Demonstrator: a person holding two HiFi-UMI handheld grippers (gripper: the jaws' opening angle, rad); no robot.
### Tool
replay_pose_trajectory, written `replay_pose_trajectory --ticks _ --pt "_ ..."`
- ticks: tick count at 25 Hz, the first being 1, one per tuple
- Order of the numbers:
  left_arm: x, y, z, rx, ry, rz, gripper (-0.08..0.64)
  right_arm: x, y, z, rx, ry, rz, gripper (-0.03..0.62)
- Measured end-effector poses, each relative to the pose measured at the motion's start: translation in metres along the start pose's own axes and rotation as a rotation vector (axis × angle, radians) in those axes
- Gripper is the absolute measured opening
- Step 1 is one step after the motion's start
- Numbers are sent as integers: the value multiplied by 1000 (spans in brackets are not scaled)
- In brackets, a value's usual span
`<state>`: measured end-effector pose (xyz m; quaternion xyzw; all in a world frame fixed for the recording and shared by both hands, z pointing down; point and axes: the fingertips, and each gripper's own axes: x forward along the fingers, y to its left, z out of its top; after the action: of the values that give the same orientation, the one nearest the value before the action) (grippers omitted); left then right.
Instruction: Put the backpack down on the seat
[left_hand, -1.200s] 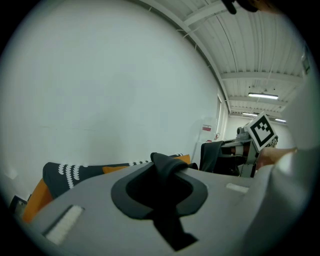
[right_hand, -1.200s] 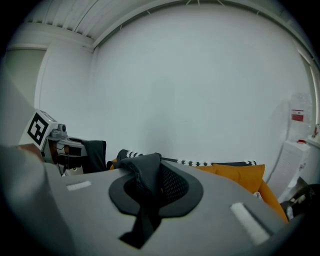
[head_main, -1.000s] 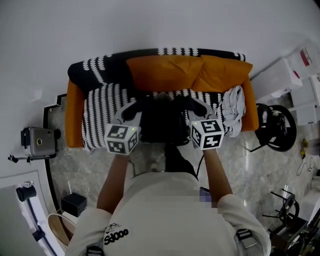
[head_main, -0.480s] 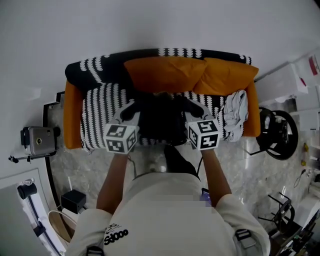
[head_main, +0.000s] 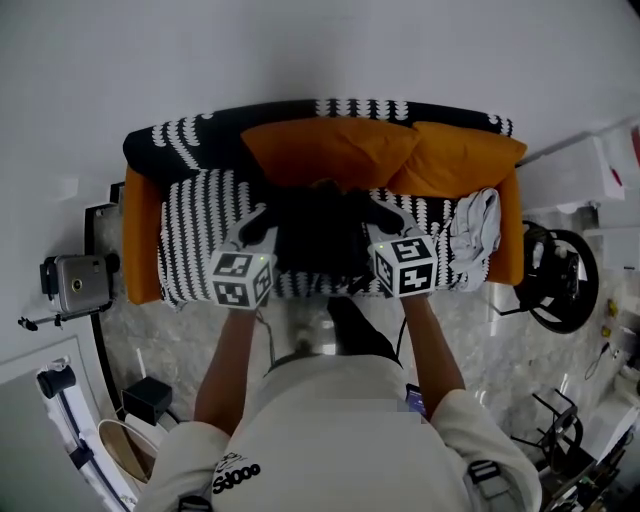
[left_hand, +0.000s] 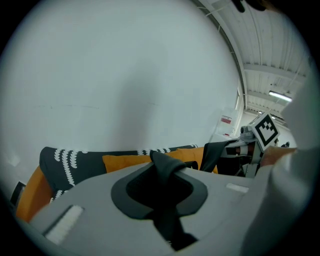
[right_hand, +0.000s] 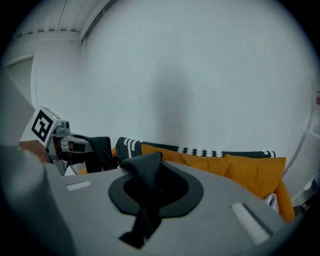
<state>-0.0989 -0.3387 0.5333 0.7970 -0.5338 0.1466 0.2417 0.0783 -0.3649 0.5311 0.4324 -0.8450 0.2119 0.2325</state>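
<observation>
Item: black backpack (head_main: 318, 238), held low over the orange sofa (head_main: 140, 240), above its black-and-white throw (head_main: 200, 235) and in front of the orange cushions (head_main: 330, 150). I cannot tell whether it touches the seat.
Left gripper (head_main: 262, 218): jaws pinched on a black strap (left_hand: 167, 172).
Right gripper (head_main: 385, 212): jaws pinched on the other strap (right_hand: 145, 175).
Writing: square markers on both cubes (head_main: 240, 278); the shirt print (head_main: 233, 470) is not legible.
Change: over the last second, backpack and grippers have moved in over the seat. Both grips are unchanged.
</observation>
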Motion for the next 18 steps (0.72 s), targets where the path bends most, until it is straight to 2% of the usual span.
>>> replay_pose_trajectory --ticks 10,18 --pt "31 17 14 -52 -11 31 43 35 -27 23 -39 39 4 21" --pt "49 24 36 -66 -35 37 43 54 -48 46 22 35 21 20"
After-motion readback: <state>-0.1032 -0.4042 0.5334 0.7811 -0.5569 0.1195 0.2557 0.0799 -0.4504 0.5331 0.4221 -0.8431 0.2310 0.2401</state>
